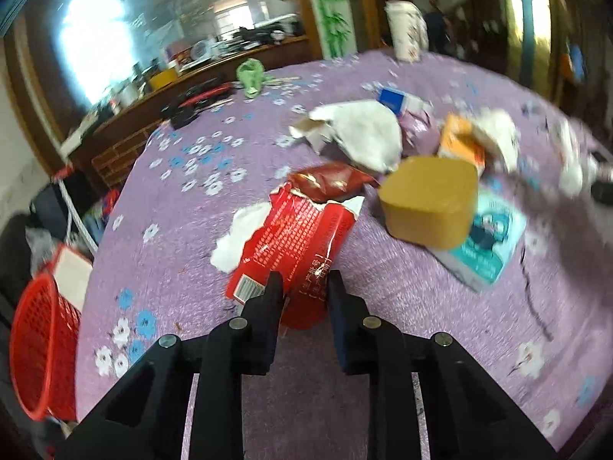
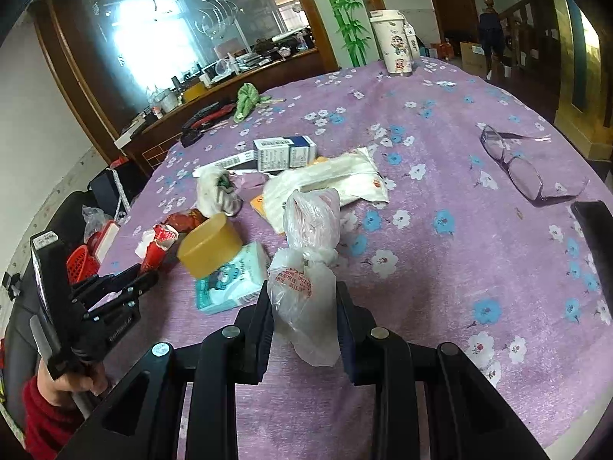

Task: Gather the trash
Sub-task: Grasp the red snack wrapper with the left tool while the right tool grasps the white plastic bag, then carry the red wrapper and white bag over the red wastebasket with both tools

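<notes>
Right now my right tool [image 2: 304, 303] is clamped on a knotted clear plastic bag [image 2: 306, 299] with red print, its neck pinched between the two fingers and its body hanging toward me, just in front of the yellow tub [image 2: 210, 244]. My left tool [image 1: 302, 287] has its fingers set on either side of the near end of the torn red carton [image 1: 295, 245], which lies on the counter [image 1: 184, 253] left of that tub; the gap looks narrowed onto the cardboard, though motion blur keeps me from saying it is fully gripped. A crumpled white tissue [image 1: 237, 239] sits against the carton's far-left side, and a teal tissue pack [image 2: 231, 280] lies under the tub.

Beyond the tub I see a white wrapper [image 2: 329, 184], a blue-and-white medicine box [image 2: 285, 151] and more scraps. The red basket [image 1: 42, 349] stands off the counter's edge, well left of the tub.

To do this step well, I judge I should close firmly on the carton's flat end before lifting, keep it low so the torn flap does not snag the tub, and carry both pieces left to the basket without loosening the bag.
</notes>
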`<state>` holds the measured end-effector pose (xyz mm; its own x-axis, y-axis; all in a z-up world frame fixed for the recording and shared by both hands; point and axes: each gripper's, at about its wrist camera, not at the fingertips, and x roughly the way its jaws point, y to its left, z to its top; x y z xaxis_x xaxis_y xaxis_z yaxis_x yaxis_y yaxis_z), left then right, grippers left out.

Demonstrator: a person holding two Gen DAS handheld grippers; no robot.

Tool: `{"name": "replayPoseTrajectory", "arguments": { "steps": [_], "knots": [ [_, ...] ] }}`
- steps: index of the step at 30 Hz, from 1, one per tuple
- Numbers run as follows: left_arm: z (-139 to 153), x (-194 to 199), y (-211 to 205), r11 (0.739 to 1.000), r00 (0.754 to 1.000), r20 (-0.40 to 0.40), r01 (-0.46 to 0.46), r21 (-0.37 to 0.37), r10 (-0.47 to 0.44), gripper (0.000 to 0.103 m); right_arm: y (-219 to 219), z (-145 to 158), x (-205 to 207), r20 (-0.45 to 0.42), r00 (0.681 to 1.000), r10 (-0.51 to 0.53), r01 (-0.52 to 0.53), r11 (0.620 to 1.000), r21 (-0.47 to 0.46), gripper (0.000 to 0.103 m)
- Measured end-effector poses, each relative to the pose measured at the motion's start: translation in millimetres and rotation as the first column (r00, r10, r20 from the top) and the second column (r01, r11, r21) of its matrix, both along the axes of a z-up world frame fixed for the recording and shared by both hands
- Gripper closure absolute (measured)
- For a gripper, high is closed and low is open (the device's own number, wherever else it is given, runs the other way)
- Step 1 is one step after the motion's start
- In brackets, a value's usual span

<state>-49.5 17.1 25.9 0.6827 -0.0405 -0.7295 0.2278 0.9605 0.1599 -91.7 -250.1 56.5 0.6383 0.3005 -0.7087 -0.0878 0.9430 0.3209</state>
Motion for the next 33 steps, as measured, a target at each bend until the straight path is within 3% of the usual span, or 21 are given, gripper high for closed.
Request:
{"name": "replayPoseTrajectory", "arguments": {
  "steps": [6, 10, 22, 33],
  "knots": [
    [20, -20, 25, 0.984, 0.999, 0.032, -0.033, -0.177, 0.039, 0.081, 23, 14, -4, 0.033, 0.997, 0.067, -0.067, 0.998, -0.012, 0.072],
    [33, -36, 34, 0.974, 0.997, 0.068, -0.029, -0.225, 0.046, 0.081, 48, 22, -2, 0.047, 0.990, 0.134, -0.133, 0.991, -0.026, 0.072],
    [61, -61, 81, 0.958, 0.982, 0.119, -0.113, -0.262, 0.148, 0.081, 129, 31, 14, 0.053, 0.950, 0.309, -0.305, 0.950, -0.065, 0.072],
    [72, -74, 137, 0.934, 0.950, 0.137, -0.238, -0.268, 0.282, 0.081, 195, 40, 22, 0.050, 0.899, 0.435, -0.430, 0.899, -0.085, 0.071]
  ]
}}
